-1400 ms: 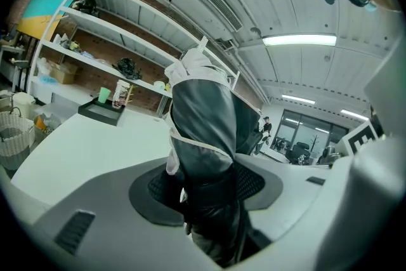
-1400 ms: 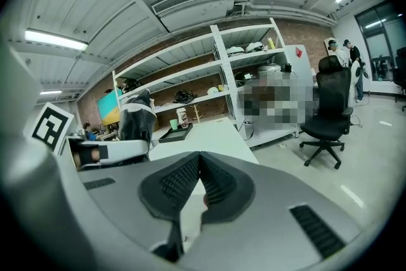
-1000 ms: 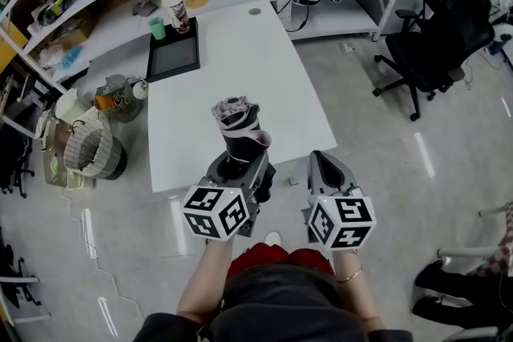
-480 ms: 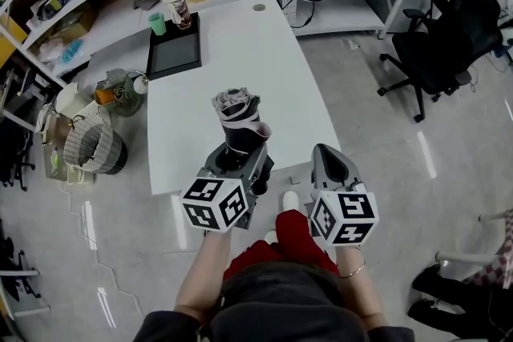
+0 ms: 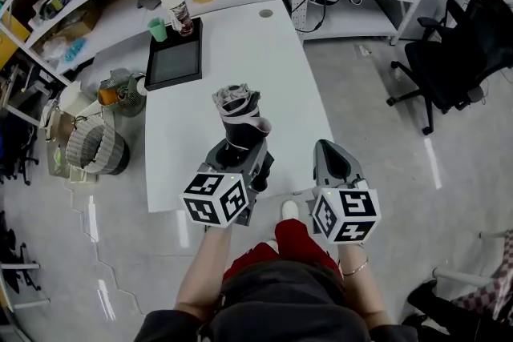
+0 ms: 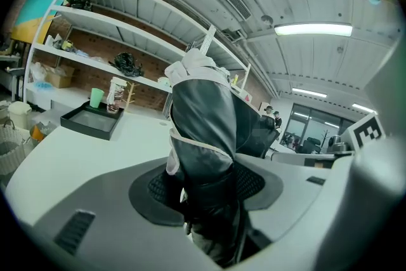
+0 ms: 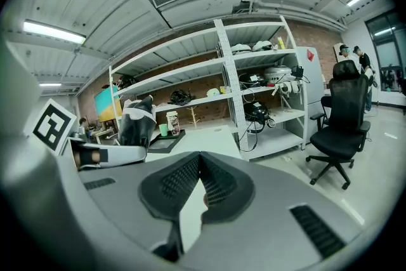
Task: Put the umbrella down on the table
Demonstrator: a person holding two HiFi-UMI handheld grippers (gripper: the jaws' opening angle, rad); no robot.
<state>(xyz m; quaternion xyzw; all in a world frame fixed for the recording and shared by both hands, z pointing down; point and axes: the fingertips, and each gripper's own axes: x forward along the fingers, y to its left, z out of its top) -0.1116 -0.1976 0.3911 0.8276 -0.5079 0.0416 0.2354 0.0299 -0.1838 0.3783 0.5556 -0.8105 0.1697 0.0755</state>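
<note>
Left gripper (image 5: 240, 154) has the umbrella (image 5: 238, 112) pinched between its pads, low on the folded bundle. The rest pokes up and away, centre frame in the head view, over the near end of the table (image 5: 240, 36) and not down on it yet.

Right gripper (image 5: 330, 154) rides alongside at lower right, pads pressed together at the tips with nothing between them.

How will this thing behave? My read: light, and soft outside. The dark fabric sits in loose folds, so the pads are likely squashing cloth before they reach the stiffer core. Slick fabric could let it slide or twist in the grip. Most of the length hangs beyond the jaws, so it may droop or swing when tipped over. The low, tighter part of the bundle looks like the right place to hold. The flared, ruffled top offers only loose cloth.

Now the views. The head view gives the layout: plenty of bare white table ahead, and the black tray (image 5: 172, 60) well apart at upper left. It hides the pads, though. The left gripper view fills that gap, with the pads on both sides of the dark folds and a pale trim band just above them. The right gripper view shows its own closed tips and catches the umbrella side-on at mid-left, with a chair (image 7: 339, 120) at right.
</note>
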